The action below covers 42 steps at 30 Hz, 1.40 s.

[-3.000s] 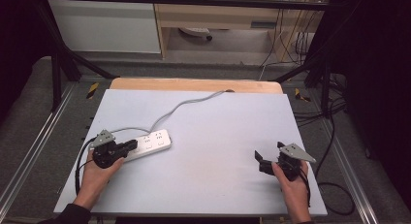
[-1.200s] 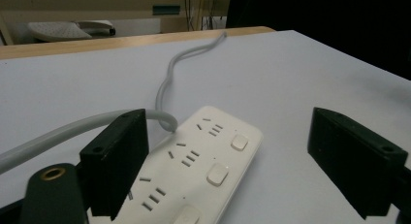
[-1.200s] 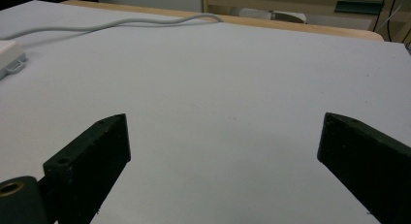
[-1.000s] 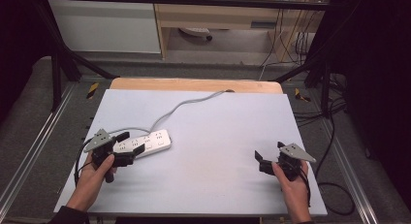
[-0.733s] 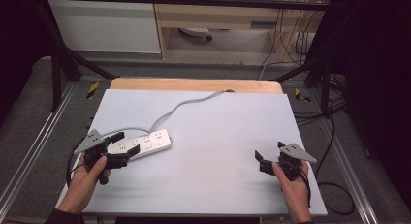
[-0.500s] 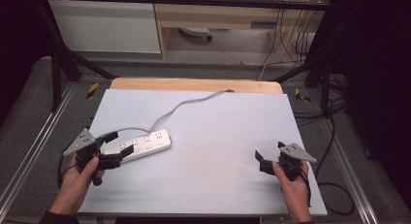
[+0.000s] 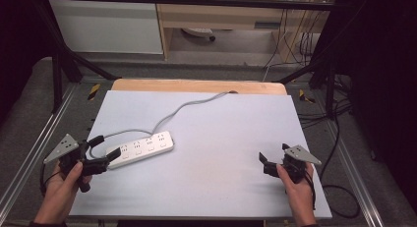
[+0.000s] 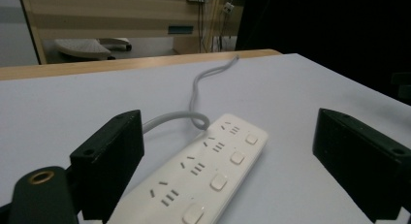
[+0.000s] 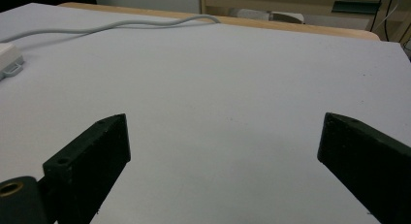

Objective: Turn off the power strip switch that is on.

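White power strip [image 7: 141,149] lies diagonally, cord end seemingly toward table's [image 7: 226,138] far-right.

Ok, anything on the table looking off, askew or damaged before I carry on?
Nothing stands out. The white power strip lies flat at a slant on the table, looking intact, its grey cable curving loosely to the far edge. The left gripper sits open at its near end; the right gripper is open over bare surface.

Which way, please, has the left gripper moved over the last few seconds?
Yes: the left gripper has backed off the power strip toward the table's left near corner.
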Each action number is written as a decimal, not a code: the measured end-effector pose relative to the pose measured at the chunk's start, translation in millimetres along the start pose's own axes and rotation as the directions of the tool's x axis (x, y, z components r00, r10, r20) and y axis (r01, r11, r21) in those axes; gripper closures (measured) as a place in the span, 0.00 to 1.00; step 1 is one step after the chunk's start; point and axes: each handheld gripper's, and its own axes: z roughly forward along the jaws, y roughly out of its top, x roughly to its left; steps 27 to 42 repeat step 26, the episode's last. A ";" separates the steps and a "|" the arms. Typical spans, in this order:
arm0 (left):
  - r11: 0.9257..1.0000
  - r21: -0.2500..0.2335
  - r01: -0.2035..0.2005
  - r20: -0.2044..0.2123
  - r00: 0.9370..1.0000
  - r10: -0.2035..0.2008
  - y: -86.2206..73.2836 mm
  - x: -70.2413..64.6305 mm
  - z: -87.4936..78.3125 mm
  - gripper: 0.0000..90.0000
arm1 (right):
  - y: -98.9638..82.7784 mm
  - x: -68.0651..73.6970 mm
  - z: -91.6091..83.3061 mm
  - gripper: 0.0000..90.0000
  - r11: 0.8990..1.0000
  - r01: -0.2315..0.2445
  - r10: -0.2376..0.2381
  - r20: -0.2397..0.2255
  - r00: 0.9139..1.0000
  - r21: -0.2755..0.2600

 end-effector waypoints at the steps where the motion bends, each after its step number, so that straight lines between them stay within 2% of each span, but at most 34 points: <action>1: 1.000 0.004 -0.001 -0.006 1.000 0.001 -1.4 1.7 -1.6 0.12 | 0.0 0.0 0.0 0.06 1.000 0.000 0.000 0.000 1.000 0.000; 5: 1.000 0.017 -0.002 -0.036 0.999 0.003 -9.1 9.4 -6.8 0.12 | -0.1 -0.1 -0.1 0.06 1.000 -0.003 0.003 0.001 1.000 0.001; 13: 0.995 0.101 -0.012 -0.081 0.996 0.021 -29.6 24.1 -14.1 0.13 | -0.4 -0.1 0.0 0.06 1.000 -0.002 0.002 0.001 1.000 0.005; 15: 0.992 0.122 0.001 -0.090 0.996 0.010 -36.5 28.5 -16.5 0.13 | -1.3 -0.2 0.9 0.05 1.000 -0.004 0.004 0.003 1.000 0.013; 19: 0.984 0.176 0.009 -0.120 0.993 0.012 -45.1 32.3 -17.0 0.14 | -4.8 -0.4 5.1 0.05 0.998 -0.004 0.004 0.011 1.000 0.062; 24: 0.976 0.218 -0.018 -0.108 0.993 0.042 -47.9 29.8 -9.3 0.14 | -11.3 -0.4 12.2 0.04 0.988 -0.011 0.007 0.027 1.000 0.156; 26: 0.976 0.219 -0.015 -0.110 0.993 0.040 -48.0 29.4 -8.0 0.14 | -14.2 -0.3 16.1 0.04 0.982 -0.013 0.007 0.035 0.999 0.190; 42: 0.976 0.219 -0.015 -0.110 0.993 0.040 -48.0 29.4 -8.0 0.14 | -14.2 -0.3 16.1 0.04 0.982 -0.013 0.007 0.035 0.999 0.190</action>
